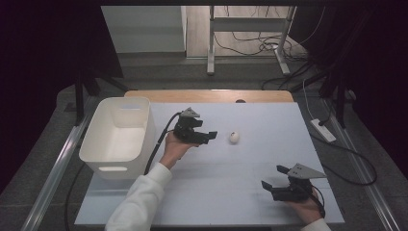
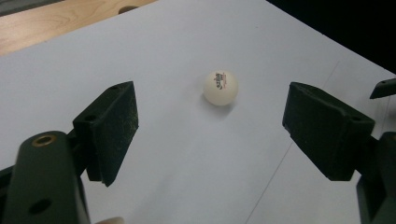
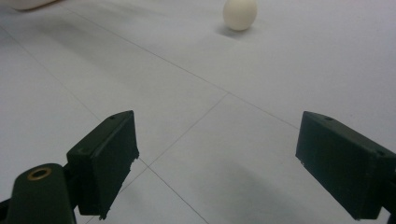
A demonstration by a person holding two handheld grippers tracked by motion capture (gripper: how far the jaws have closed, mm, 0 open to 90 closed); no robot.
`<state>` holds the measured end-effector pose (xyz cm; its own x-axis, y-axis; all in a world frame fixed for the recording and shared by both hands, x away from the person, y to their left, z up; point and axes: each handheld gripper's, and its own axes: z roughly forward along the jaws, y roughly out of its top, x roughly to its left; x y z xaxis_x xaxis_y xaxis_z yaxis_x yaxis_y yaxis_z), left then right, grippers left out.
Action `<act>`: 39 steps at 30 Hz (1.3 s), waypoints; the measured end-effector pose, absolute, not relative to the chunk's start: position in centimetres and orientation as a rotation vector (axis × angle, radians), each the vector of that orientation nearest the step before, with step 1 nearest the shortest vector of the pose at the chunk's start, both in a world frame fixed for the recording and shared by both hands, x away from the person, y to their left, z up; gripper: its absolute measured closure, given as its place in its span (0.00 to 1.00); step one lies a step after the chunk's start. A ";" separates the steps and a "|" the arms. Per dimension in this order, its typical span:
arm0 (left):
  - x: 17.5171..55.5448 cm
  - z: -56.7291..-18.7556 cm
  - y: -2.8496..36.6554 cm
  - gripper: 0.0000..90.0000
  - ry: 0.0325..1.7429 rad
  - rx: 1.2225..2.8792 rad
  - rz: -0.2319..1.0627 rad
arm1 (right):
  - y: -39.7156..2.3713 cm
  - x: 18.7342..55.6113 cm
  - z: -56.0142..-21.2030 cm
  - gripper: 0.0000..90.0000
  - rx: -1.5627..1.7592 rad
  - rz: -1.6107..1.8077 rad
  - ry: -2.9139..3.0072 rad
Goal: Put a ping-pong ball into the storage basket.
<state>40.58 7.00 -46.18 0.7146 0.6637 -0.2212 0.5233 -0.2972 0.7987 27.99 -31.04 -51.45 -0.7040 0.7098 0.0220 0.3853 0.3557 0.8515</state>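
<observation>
A white ping-pong ball (image 1: 234, 137) with a small printed logo rests on the white table top near its middle. My left gripper (image 1: 208, 136) is held just left of it, jaws pointing at the ball and open. In the left gripper view the ball (image 2: 220, 87) lies ahead of the open gap, a short way beyond the pads (image 2: 114, 126). My right gripper (image 1: 274, 177) is low near the table's front right, open and holding nothing. In the right gripper view the ball (image 3: 239, 14) sits far ahead at the top.
A white plastic bin (image 1: 118, 134) stands at the table's left edge, beside my left forearm. A wooden strip (image 1: 211, 95) runs along the far edge of the table. Cables and a power strip (image 1: 323, 130) lie on the floor to the right.
</observation>
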 end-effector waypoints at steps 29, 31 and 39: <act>41.7 -48.2 3.9 0.22 0.929 2.044 0.178 | -30.9 27.5 -51.2 0.14 0.959 1.286 2.272; 41.8 -48.3 3.8 0.22 0.933 2.052 0.179 | -30.8 27.5 -51.3 0.14 0.960 1.287 2.272; 42.1 -48.5 3.5 0.22 0.942 2.046 0.189 | -31.0 27.5 -51.3 0.14 0.960 1.285 2.272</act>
<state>42.15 3.47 -48.48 0.7045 0.6816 -0.1978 0.5527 -0.3521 0.7554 27.52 -30.99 -51.32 -0.7051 0.7088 0.0207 0.3832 0.3564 0.8521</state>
